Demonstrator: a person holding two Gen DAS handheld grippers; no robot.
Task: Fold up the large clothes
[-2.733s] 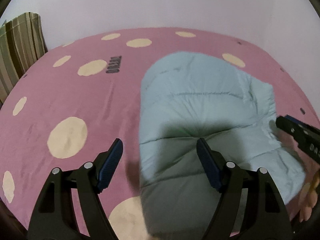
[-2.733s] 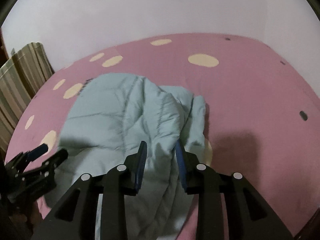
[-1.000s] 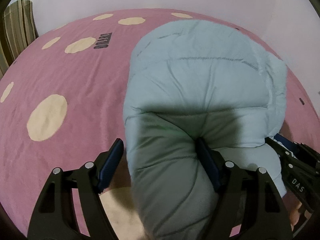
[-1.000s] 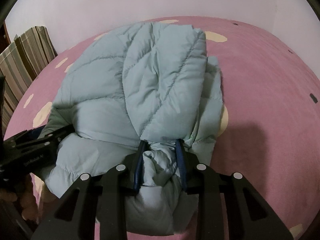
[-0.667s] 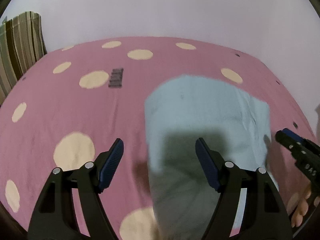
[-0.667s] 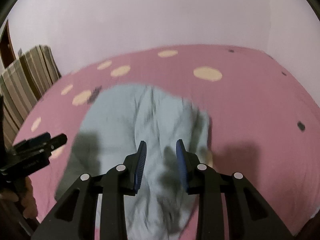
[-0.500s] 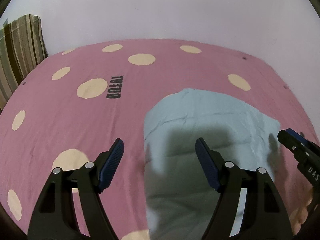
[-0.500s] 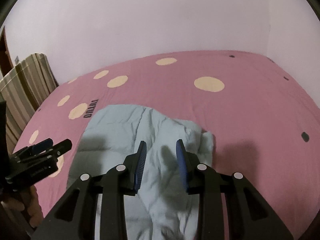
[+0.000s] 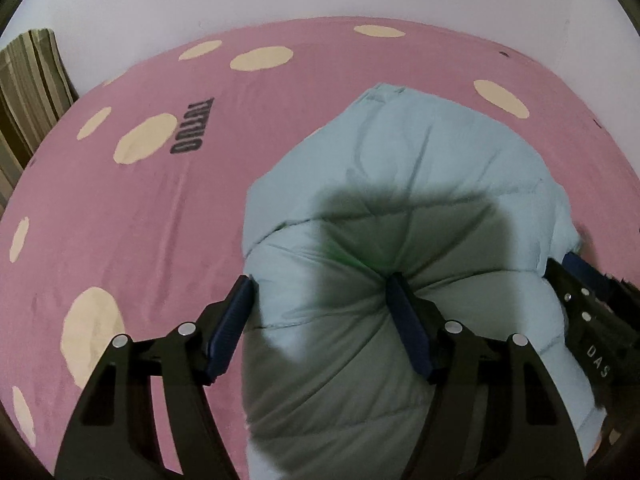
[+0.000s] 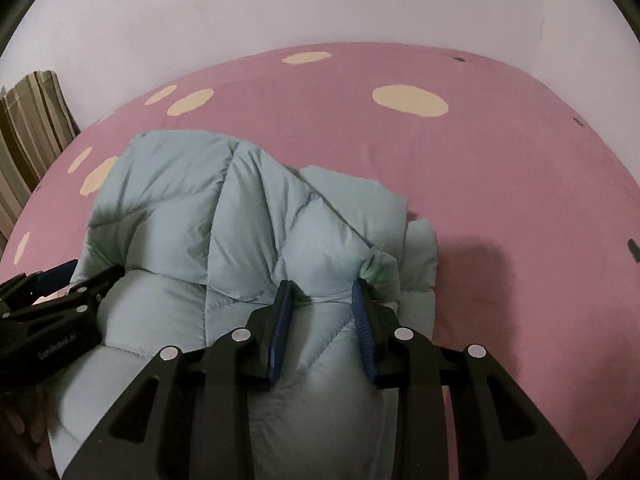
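Observation:
A light blue quilted down jacket [image 9: 400, 184] lies folded in a puffy bundle on the pink bed; it also shows in the right wrist view [image 10: 224, 216]. My left gripper [image 9: 320, 304] is wide open, low over the jacket's near left fold, with fabric bulging between the fingers. My right gripper [image 10: 322, 304] is partly open, pressed onto the jacket's near right side, with fabric between its blue pads. The right gripper also shows at the right edge of the left wrist view [image 9: 588, 300], and the left gripper at the left edge of the right wrist view [image 10: 60, 300].
The bed has a pink cover with cream dots [image 9: 144, 140] and dark lettering [image 9: 192, 128]. A striped cushion [image 9: 28, 80] stands at the far left against the white wall [image 10: 280, 8]. Bare pink cover lies to the right of the jacket [image 10: 520, 200].
Both grippers have dropped from well above the bed back down onto the jacket. The jacket now looms large between the fingers of each. Finger openings look unchanged.

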